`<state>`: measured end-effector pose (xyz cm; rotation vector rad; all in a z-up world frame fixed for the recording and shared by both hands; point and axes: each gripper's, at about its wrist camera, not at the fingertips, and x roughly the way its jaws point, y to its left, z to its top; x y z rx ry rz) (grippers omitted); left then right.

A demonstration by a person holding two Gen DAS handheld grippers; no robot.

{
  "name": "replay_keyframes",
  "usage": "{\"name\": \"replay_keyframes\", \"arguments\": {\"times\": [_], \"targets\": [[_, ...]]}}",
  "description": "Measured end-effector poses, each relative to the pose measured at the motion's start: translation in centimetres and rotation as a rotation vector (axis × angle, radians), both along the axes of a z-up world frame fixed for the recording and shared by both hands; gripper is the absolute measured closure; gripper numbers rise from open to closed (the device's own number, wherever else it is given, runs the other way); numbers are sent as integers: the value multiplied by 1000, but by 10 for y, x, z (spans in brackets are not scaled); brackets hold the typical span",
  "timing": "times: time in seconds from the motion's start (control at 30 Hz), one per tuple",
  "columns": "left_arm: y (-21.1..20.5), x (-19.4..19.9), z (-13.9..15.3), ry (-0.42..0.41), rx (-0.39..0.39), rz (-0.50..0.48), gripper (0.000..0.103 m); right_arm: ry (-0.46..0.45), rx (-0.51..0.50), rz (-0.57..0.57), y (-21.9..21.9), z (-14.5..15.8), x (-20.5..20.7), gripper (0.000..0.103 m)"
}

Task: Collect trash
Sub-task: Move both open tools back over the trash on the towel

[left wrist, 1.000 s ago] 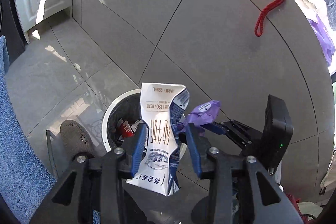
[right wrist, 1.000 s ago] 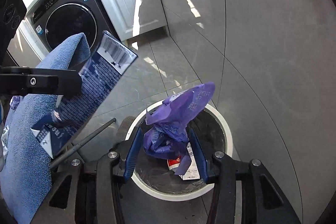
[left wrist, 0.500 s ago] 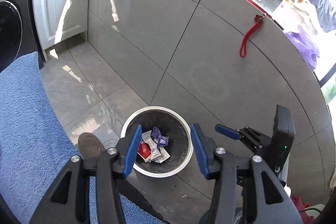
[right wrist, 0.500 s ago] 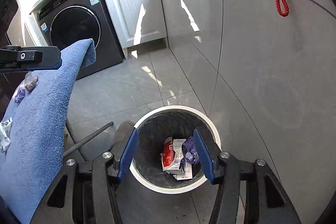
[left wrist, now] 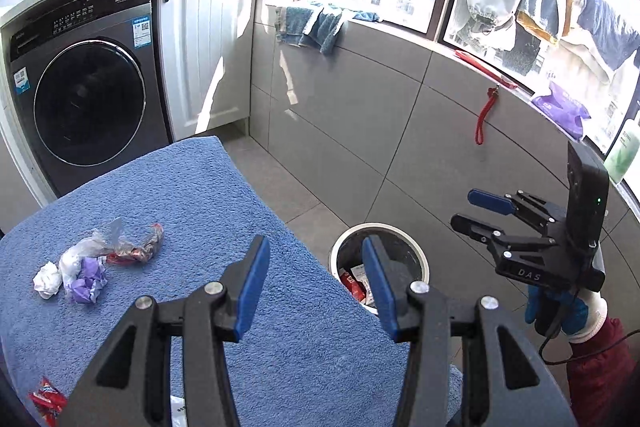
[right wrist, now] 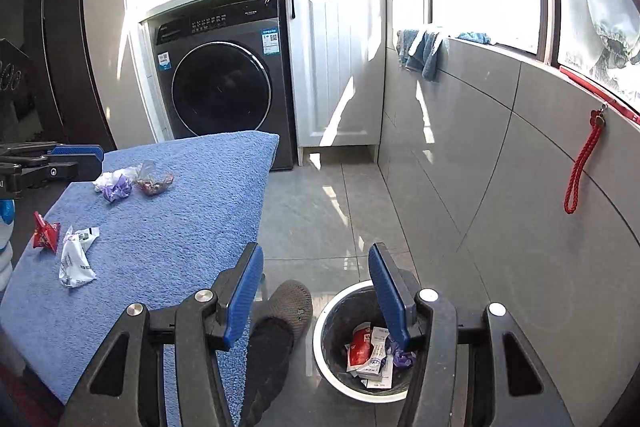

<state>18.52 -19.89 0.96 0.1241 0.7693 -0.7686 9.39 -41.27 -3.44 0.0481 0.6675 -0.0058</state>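
Note:
My left gripper hangs open and empty over the edge of the blue towel-covered table. On the towel lie a white paper ball, a purple wrapper, a clear and red wrapper and a red wrapper. The white-rimmed trash bin stands on the floor below my right gripper, which is open and empty. Inside the bin lie a red carton, white cartons and a purple wrapper. A white wrapper also lies on the towel.
A person's slippered foot is between the table and the bin. A washing machine and a white cabinet stand at the back. A grey tiled wall with a red cord runs along the right.
The left gripper let go of the milk carton and the right one of the purple wrapper, both into the bin. Both grippers then rose and tilted up, bringing the table into view.

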Motion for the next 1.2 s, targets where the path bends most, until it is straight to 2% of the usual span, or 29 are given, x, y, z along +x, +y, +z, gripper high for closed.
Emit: {"name": "replay_keyframes", "arguments": {"times": [0.2, 0.27, 0.33, 0.43, 0.57, 0.73, 0.9, 1.2], "targets": [[93, -17, 21, -53, -47, 127, 54, -59, -22, 70, 46, 33, -2, 51], [126, -24, 23, -78, -48, 177, 44, -76, -30, 95, 61, 41, -2, 51], [157, -29, 23, -101, -43, 233, 40, -88, -29, 121, 75, 48, -4, 51], [202, -33, 14, -130, -10, 323, 38, -92, -28, 160, 98, 52, -3, 51], [259, -34, -9, -91, -6, 428, 37, -62, -39, 210, 129, 46, 9, 51], [310, -42, -30, -73, -9, 497, 37, -32, -50, 272, 162, 40, 23, 51], [320, -39, -37, -47, -28, 478, 37, -8, -51, 315, 183, 34, 41, 51], [270, 4, -47, 27, -11, 348, 38, 56, -38, 365, 193, 9, 80, 51]]}}
